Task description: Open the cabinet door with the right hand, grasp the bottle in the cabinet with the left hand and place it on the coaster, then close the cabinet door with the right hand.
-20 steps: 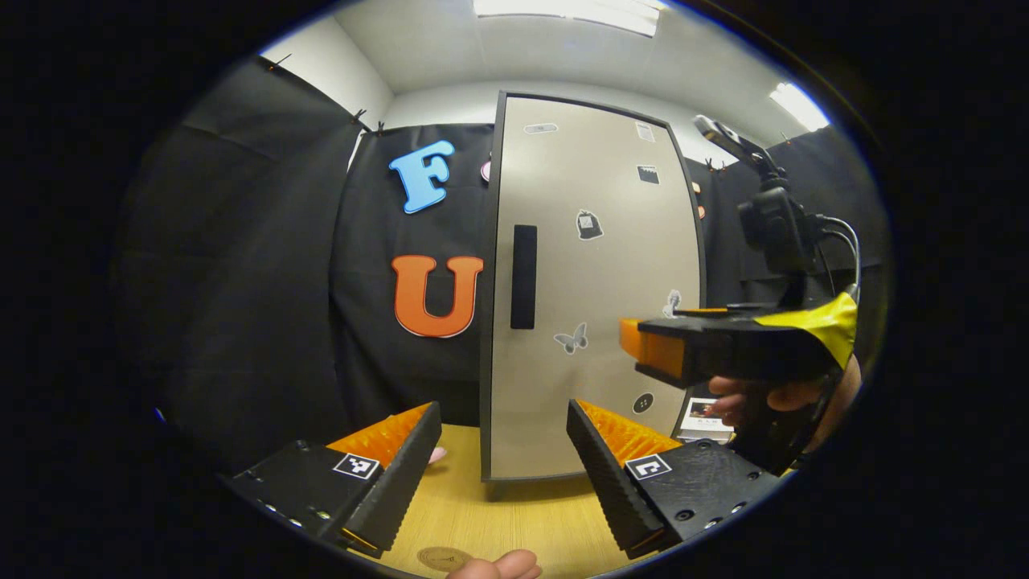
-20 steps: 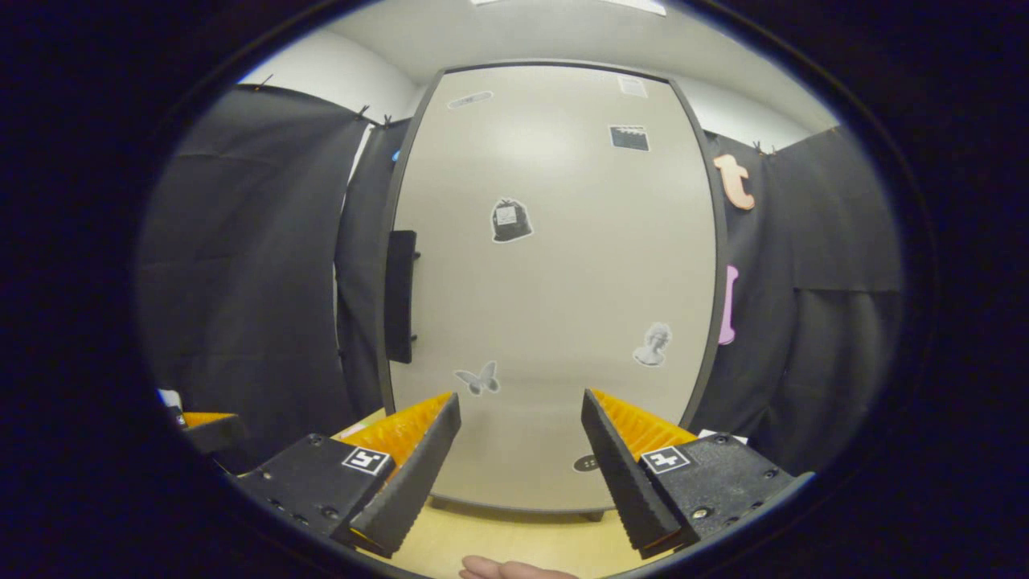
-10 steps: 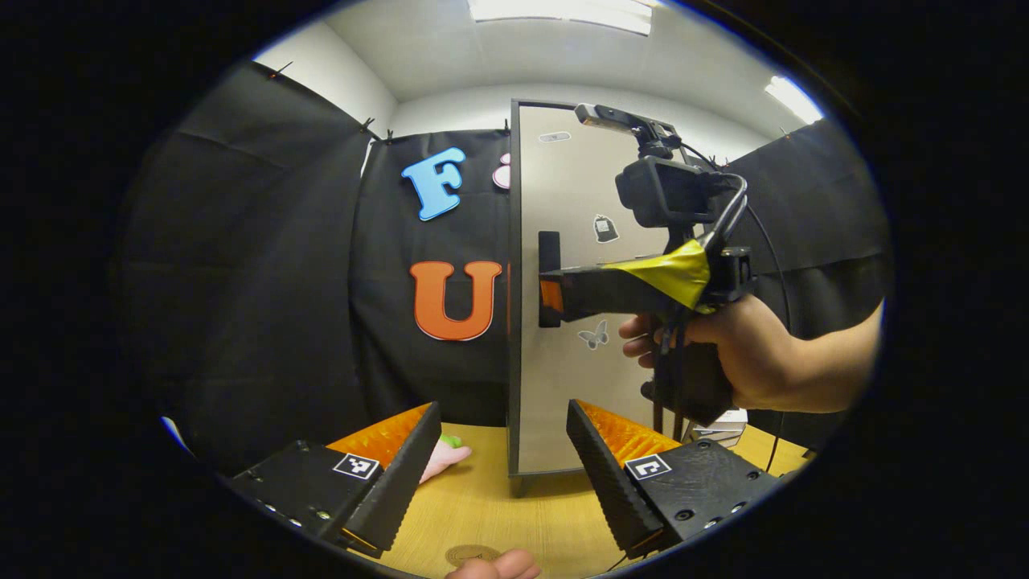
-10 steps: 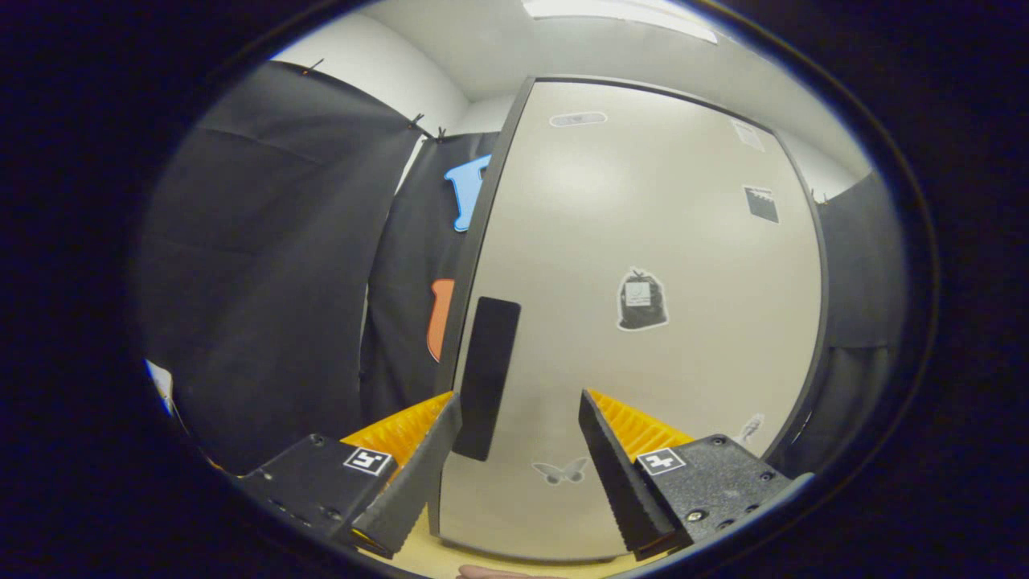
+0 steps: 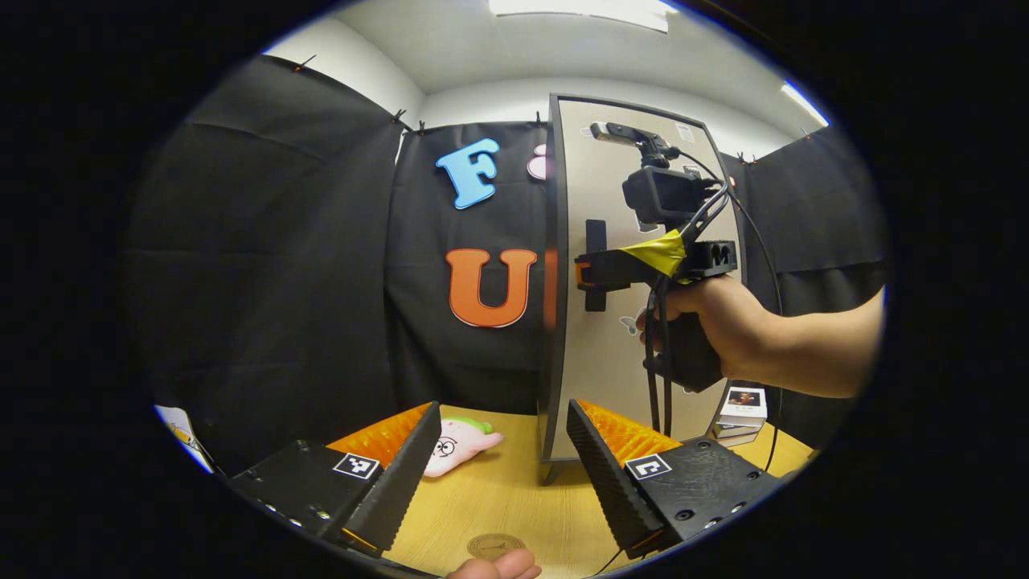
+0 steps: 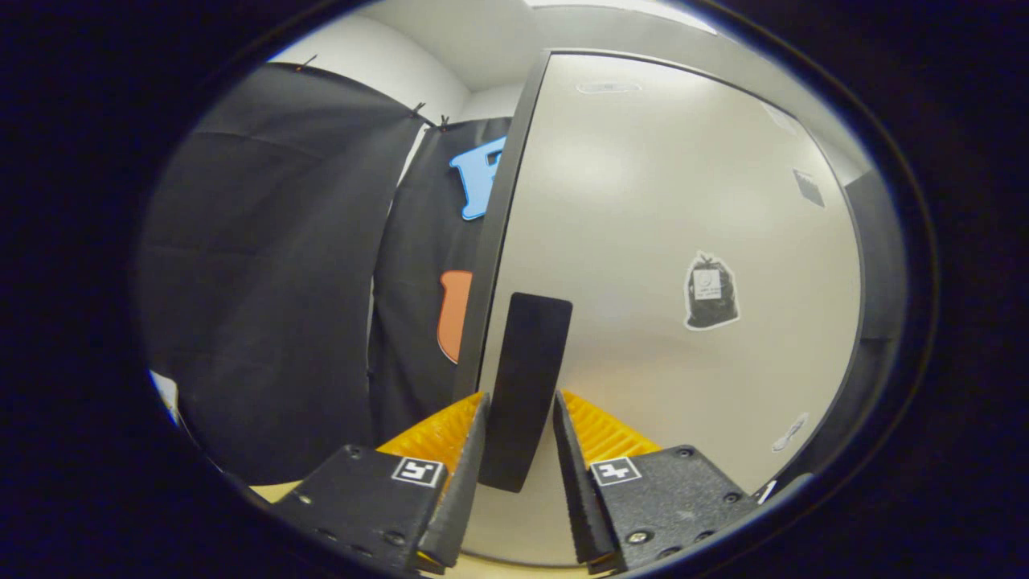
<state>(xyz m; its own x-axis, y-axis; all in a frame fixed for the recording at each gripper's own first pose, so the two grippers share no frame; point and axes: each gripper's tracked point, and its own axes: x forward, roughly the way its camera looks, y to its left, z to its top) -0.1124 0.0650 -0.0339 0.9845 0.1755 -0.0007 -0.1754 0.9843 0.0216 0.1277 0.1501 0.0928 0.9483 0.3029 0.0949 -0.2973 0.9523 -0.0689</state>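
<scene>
Beige flat cabinet door (image 6: 667, 265) closed; right gripper (image 6: 514, 450) narrowed around its black vertical bar handle (image 6: 526, 378), contact unclear: grip firmly, then pull outward.

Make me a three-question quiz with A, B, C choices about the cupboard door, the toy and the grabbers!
1. Where is the toy?
A. on the table, left of the cabinet
B. on top of the cabinet
C. in the left gripper

2. How many stickers show on the door in the right gripper view?
A. none
B. several
C. exactly one

3. What are the right gripper's jaws doing?
A. hanging far from the door
B. holding the toy
C. closing around the handle

Answers:
1 A, it lies on the table beside the cabinet.
2 B, a bag sticker and fainter ones show.
3 C, the handle sits between the jaws.
</scene>
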